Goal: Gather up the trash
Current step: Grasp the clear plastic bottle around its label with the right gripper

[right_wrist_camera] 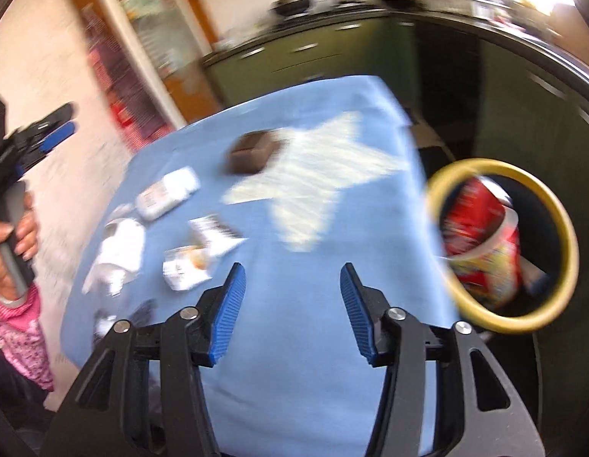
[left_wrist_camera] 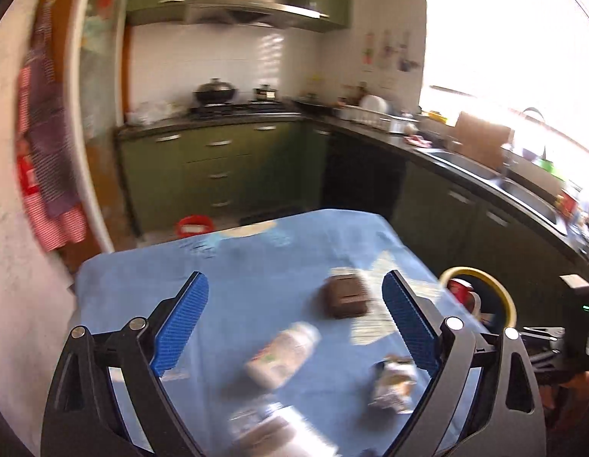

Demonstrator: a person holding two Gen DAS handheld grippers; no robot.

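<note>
My left gripper point(left_wrist_camera: 294, 274) hangs open and wide over a table with a blue cloth point(left_wrist_camera: 256, 251), with nothing between its pads. Below it lie a brown box point(left_wrist_camera: 346, 295), a white bottle point(left_wrist_camera: 281, 354), a crumpled wrapper point(left_wrist_camera: 393, 384) and a blurred clear item point(left_wrist_camera: 271, 426). My right gripper point(right_wrist_camera: 292, 266) is open and empty above the cloth's near right part. The brown box point(right_wrist_camera: 252, 152), white bottle point(right_wrist_camera: 167, 192), wrapper point(right_wrist_camera: 188, 262) and white crumpled plastic point(right_wrist_camera: 117, 255) lie to its left. A yellow-rimmed bin point(right_wrist_camera: 561, 221) beside the table holds a red cup point(right_wrist_camera: 481, 236).
A hand point(right_wrist_camera: 12, 243) in a pink sleeve holds the left gripper point(right_wrist_camera: 66, 122) at the table's left, near a pale wall. Green cabinets point(left_wrist_camera: 218, 167), a stove and a sink counter point(left_wrist_camera: 485, 167) stand beyond the table. A red basin point(left_wrist_camera: 193, 224) sits on the floor.
</note>
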